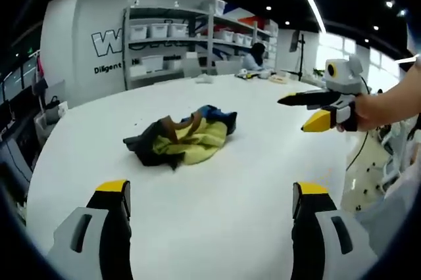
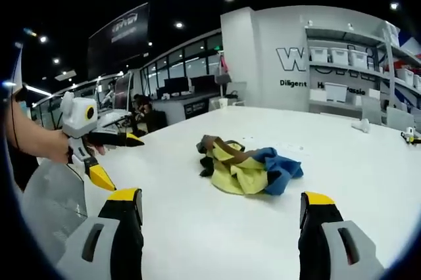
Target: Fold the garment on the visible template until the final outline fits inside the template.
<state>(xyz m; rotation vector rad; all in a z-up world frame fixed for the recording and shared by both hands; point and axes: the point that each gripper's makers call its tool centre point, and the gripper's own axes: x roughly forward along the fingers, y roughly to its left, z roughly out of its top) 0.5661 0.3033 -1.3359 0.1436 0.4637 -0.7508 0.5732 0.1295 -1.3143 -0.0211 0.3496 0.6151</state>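
Both grippers, left gripper [image 1: 210,204] and right gripper [image 2: 220,211], had open fingers; the garment [image 1: 184,135] lay bunched on the bench [image 1: 250,188], so spreading it flat seemed best first.

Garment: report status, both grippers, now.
Left gripper open, empty. Right gripper open, empty. Garment crumpled in a heap on white table, unfolded, neither gripper touching. Nothing in the way.

A crumpled garment [image 1: 184,137] — yellow, black, brown and blue — is seen heaped on the white bench [image 1: 250,188]. The left gripper [image 1: 210,204] is held short of the garment, jaws spread wide; right of the garment, the right gripper [image 1: 299,112] is held above the bench — jaws parted.
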